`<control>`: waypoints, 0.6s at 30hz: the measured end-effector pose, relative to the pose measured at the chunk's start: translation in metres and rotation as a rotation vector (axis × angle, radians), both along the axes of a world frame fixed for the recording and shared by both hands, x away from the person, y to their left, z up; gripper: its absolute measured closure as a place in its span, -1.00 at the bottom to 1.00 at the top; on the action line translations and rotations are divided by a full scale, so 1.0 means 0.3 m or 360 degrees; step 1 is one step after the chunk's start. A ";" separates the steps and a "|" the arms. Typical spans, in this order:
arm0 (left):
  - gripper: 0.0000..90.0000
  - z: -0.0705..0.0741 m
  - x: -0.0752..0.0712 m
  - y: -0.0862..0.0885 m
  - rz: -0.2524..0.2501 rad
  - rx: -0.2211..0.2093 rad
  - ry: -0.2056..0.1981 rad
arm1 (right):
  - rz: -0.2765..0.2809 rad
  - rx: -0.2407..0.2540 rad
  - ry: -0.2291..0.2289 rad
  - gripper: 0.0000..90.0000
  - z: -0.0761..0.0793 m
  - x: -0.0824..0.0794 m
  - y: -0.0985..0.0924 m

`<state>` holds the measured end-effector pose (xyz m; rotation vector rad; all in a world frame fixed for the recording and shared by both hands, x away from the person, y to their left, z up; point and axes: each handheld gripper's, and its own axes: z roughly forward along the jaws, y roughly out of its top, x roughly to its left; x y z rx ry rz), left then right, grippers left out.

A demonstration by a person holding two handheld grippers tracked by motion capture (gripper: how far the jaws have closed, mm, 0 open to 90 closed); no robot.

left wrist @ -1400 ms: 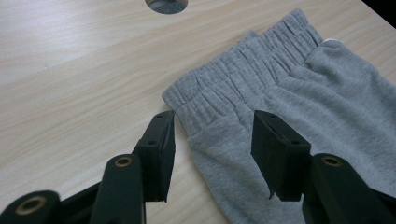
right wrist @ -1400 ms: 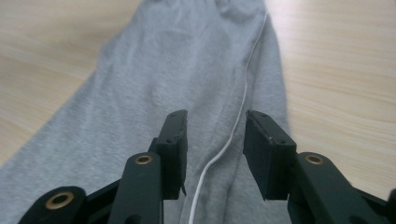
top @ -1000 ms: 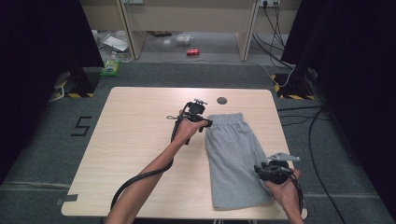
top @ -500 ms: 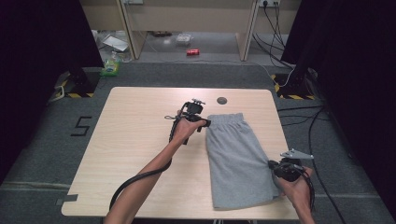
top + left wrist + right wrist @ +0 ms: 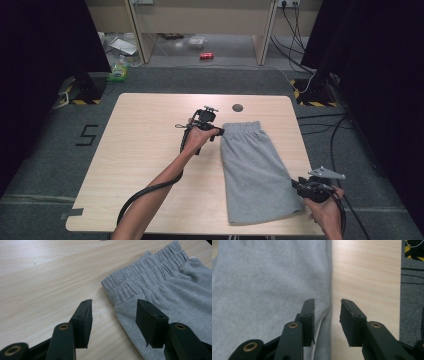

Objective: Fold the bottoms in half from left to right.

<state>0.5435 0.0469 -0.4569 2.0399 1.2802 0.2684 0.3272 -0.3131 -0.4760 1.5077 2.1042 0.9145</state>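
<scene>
Both tools gape: left tool (image 5: 216, 132) at shorts (image 5: 255, 170) waistband, right tool (image 5: 296, 184) at hem.

Cut off by the left gripper view's right and bottom edges: most of the shorts (image 5: 175, 287). Too small to tell: red item (image 5: 206, 55) on floor beyond table's far edge.

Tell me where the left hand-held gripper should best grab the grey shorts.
Probably the waistband corner of the grey shorts, approached from the bare table side: the left hand-held gripper is open, already straddling that thick edge lying flat.
</scene>
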 end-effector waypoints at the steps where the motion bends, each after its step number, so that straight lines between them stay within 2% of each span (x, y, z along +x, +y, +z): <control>1: 0.04 -0.002 0.002 0.000 0.0003 0.0001 0.0003 | -0.0003 0.0008 0.0004 0.40 -0.002 -0.015 0.001; 6: 0.01 -0.012 0.009 -0.008 0.0014 -0.0009 0.0012 | -0.0012 0.0042 -0.0011 0.32 -0.015 -0.044 0.007; 12: -0.05 -0.012 0.034 -0.020 0.0051 -0.0061 0.0019 | 0.0009 0.0043 -0.0019 0.19 -0.016 -0.061 0.031; 13: -0.05 -0.015 0.042 -0.030 0.0056 -0.0068 0.0023 | 0.0008 0.0026 -0.0038 0.17 -0.011 -0.072 0.043; 18: -0.05 -0.030 0.066 -0.068 0.0064 -0.0067 0.0039 | 0.0072 0.0037 -0.0057 0.13 -0.002 -0.102 0.085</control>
